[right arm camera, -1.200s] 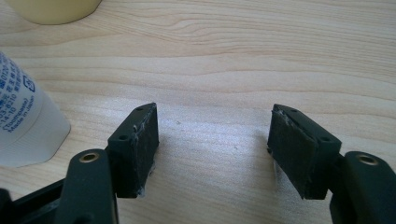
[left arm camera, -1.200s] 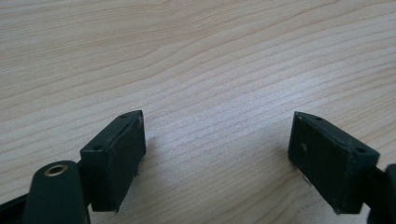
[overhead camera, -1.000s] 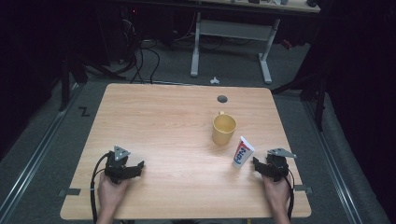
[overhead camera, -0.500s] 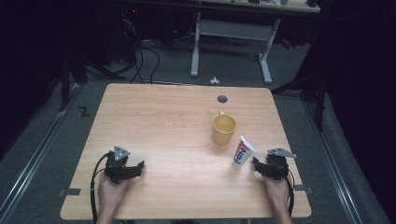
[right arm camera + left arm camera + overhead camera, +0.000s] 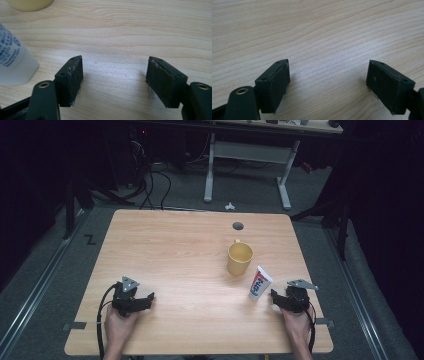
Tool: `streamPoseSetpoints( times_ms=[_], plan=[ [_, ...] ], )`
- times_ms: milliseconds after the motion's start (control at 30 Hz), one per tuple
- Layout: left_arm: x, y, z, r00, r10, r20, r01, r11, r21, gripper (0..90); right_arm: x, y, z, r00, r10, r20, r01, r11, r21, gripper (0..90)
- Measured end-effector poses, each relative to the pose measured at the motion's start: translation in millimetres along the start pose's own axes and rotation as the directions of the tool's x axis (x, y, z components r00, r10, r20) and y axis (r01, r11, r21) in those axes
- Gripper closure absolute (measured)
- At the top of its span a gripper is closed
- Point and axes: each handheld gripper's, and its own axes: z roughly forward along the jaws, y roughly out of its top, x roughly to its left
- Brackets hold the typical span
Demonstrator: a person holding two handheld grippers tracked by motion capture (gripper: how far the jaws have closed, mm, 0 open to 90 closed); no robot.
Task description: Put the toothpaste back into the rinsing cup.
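Blue print on the toothpaste tube (image 5: 260,283) is too blurry to read; left tool (image 5: 328,82) and right tool (image 5: 115,81) both gape wide, holding nothing, low over the counter (image 5: 170,250).

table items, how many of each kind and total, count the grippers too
yellow mug: 1
white tube, standing cap-down: 1
grippers, left and right, both resting on the table with jaws open: 2
total: 4
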Motion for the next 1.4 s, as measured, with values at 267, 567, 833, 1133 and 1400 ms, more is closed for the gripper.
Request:
streamPoseSetpoints(
  times_ms=[267, 567, 833, 1133, 1400],
  plan=[
    [0.0, 0.0, 0.0, 1.0, 0.0, 0.0, 0.0, 1.0, 0.0, 19.5, 1.1, -0.4, -12.0, 0.9999, -0.01, -0.009, 0.01, 0.999, -0.051, 35.7],
    [0.0, 0.0, 0.0, 1.0, 0.0, 0.0, 0.0, 1.0, 0.0, 19.5, 3.0, -1.3, -24.3, 0.9995, -0.009, -0.032, 0.006, 0.996, -0.09, 39.8],
    [0.0, 0.0, 0.0, 1.0, -0.001, 0.0, 0.001, 1.0, 0.0, 19.5, 6.0, -6.2, -31.3, 0.9978, -0.01, -0.065, 0.004, 0.995, -0.102, 43.6],
    [0.0, 0.0, 0.0, 1.0, 0.0, 0.0, 0.0, 1.0, 0.0, 19.5, 12.0, -14.2, -40.2, 0.9959, -0.02, -0.088, 0.009, 0.993, -0.12, 44.8],
    [0.0, 0.0, 0.0, 1.0, 0.0, 0.0, 0.0, 1.0, 0.0, 19.5, 19.1, -19.5, -47.3, 0.9941, -0.044, -0.099, 0.03, 0.991, -0.131, 45.1]
  ],
)
